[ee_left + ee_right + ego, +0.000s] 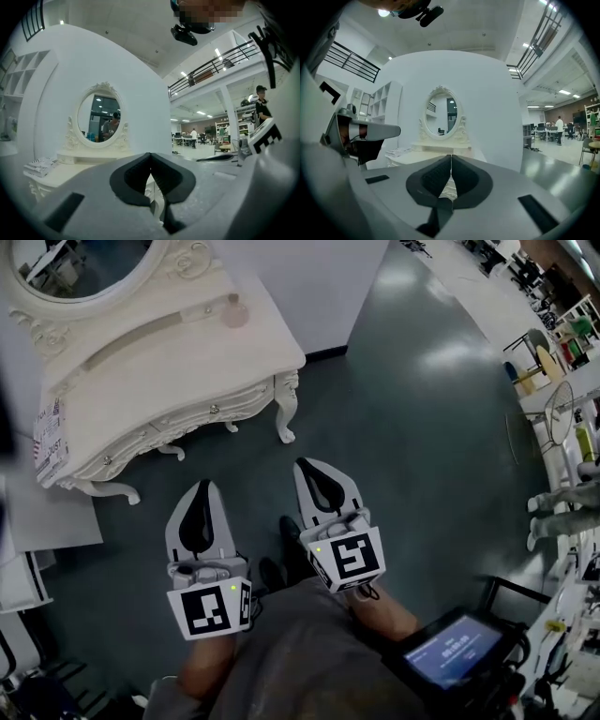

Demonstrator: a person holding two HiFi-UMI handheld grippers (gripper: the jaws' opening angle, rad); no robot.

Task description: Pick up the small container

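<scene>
Small container (pixel 234 311): round, pinkish, on the smooth top of the carved white dressing table (pixel 187 371), beside the oval mirror (pixel 84 263). Left gripper (pixel 203 486) and right gripper (pixel 303 465): jaws pressed together, empty, well apart from the table.

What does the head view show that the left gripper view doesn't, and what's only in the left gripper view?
Only the head view: the small container on the white dressing table, and a lit screen at the person's side. Only the left gripper view: a balcony railing, distant people, and a person reflected in the oval mirror. Both: the dressing table, its mirror, the stack of papers, and the left gripper and right gripper, jaws together.
</scene>
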